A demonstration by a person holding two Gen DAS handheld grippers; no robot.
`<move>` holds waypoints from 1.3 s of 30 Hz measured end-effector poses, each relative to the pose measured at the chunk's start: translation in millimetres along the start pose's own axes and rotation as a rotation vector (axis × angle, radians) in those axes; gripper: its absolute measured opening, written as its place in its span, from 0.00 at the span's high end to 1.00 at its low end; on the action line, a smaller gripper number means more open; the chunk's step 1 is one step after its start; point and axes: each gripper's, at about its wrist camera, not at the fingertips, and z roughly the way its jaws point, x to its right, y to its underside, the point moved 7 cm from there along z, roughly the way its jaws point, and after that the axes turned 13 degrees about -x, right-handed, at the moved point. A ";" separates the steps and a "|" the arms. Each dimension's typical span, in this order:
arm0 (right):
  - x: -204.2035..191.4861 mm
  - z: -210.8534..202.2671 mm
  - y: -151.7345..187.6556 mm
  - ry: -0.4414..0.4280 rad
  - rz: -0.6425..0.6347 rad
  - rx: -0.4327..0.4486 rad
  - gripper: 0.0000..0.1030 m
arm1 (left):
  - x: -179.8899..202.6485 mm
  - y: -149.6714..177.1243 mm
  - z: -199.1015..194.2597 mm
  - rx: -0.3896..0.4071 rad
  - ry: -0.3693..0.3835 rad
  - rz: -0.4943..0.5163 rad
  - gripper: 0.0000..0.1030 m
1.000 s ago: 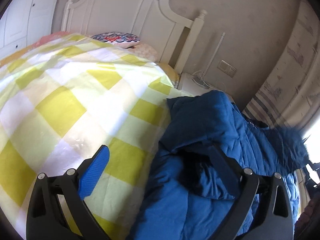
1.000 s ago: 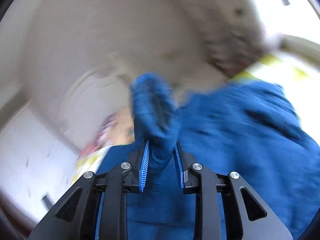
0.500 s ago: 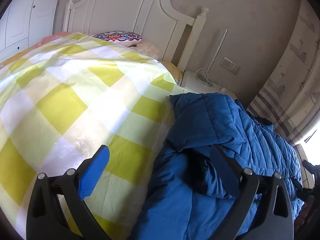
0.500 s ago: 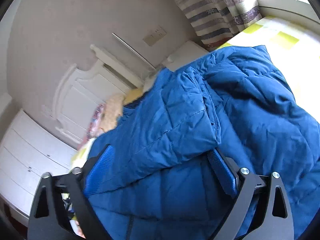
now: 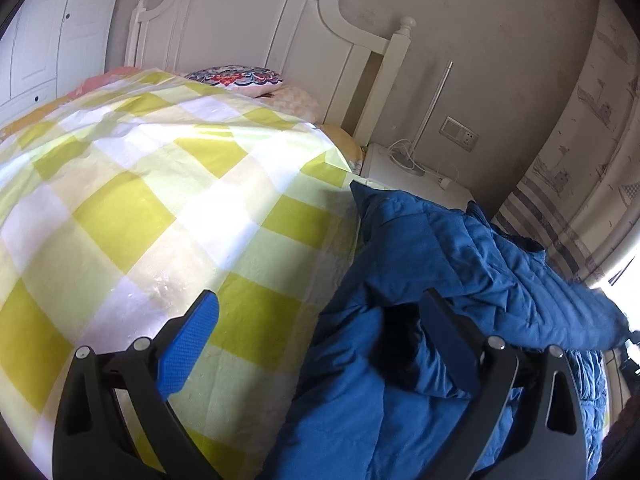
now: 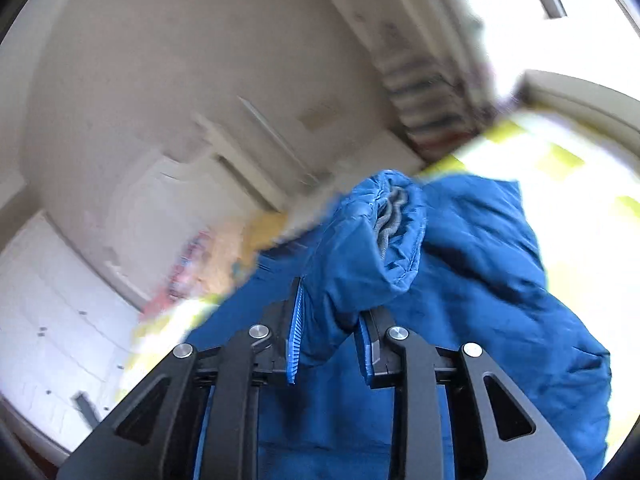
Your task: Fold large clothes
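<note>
**A:** Where does your blue padded jacket (image 5: 460, 264) lie?

**B:** On the bed, over the yellow-and-white checked cover (image 5: 152, 216), toward the side nearest the white nightstand (image 5: 404, 168). Taking the white headboard (image 5: 256, 36) as your landmark, the jacket sits well down the bed from it and off to its right, and its upper edge stops short of the patterned pillow (image 5: 236, 78) that rests just below the headboard.

**A:** What is your left gripper (image 5: 320, 332) doing?

**B:** Its fingers are spread wide. The blue-padded finger (image 5: 188, 344) hangs over bare checked cover, on the side of the jacket away from the nightstand; the other finger lies against a dark fold in the jacket. You are pinching nothing with it.

**A:** And your right gripper (image 6: 330, 332)?

**B:** You have it closed on a sleeve (image 6: 360, 256) of the jacket. The two blue pads (image 6: 295, 332) press the fabric from both sides, with the bunched sleeve filling the narrow gap. The cuff end rises past the fingertips and shows a grey ribbed lining (image 6: 390, 216) inside its opening.

**A:** Where is that sleeve relative to the headboard?

**B:** The right wrist view is smeared by motion blur, so the headboard is only a pale shape beyond the cuff; you hold the sleeve raised over the rest of the jacket, which spreads below and to the window side. The striped curtain (image 5: 560, 216) hangs beyond the nightstand.
</note>
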 end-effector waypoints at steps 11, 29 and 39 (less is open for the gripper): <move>-6.3 -42.4 6.5 0.238 -0.090 0.176 0.65 | 2.0 1.5 4.2 -0.014 -0.014 0.012 0.03; -14.7 60.8 22.1 0.533 -0.400 -0.068 0.62 | 62.1 -40.8 -60.2 0.093 0.191 0.061 0.03; -11.4 60.0 21.1 0.420 -0.350 -0.067 0.59 | 132.9 -4.1 78.8 -0.192 -0.135 0.400 0.02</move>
